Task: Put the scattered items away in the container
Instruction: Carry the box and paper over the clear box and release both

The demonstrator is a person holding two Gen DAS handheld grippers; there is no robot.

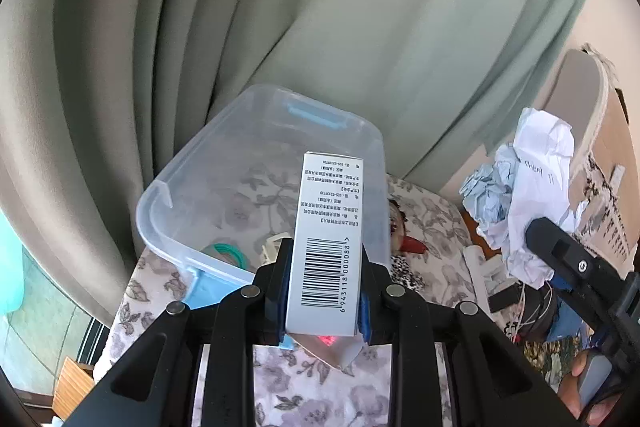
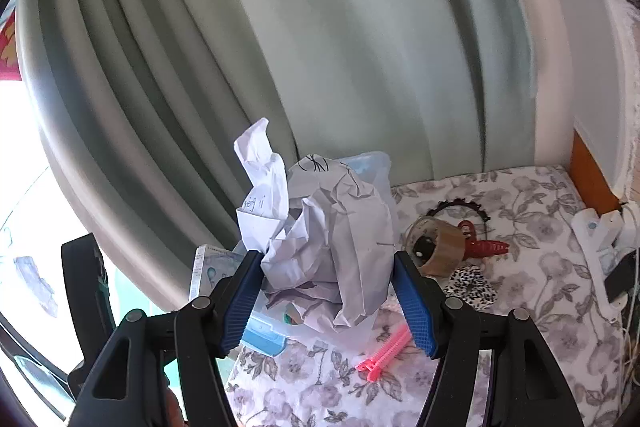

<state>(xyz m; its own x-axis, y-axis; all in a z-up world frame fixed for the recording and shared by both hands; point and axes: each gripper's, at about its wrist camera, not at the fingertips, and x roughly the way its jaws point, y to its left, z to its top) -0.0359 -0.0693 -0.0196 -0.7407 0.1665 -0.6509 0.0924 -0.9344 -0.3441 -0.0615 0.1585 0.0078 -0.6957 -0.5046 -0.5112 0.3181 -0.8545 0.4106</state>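
My left gripper [image 1: 325,291] is shut on a slim white carton with a barcode [image 1: 330,239], held out over the near end of a clear plastic bin [image 1: 160,203] with blue latches. A green ring and a small cream piece lie in the bin. My right gripper [image 2: 326,291] is shut on a big wad of crumpled white paper [image 2: 340,247], lifted above the flowered tabletop [image 2: 540,267]; the bin [image 2: 376,163] is mostly hidden behind the wad. In the left wrist view that paper wad [image 1: 528,195] and the right gripper [image 1: 568,259] show at the right.
On the table to the right lie a tape roll [image 2: 436,247], a red claw clip [image 2: 484,247], a black toothed headband [image 2: 460,207], a leopard scrunchie [image 2: 472,287] and a pink zip strip [image 2: 384,351]. A white power strip [image 2: 596,259] runs along the right edge. Green curtains [image 2: 320,47] hang behind.
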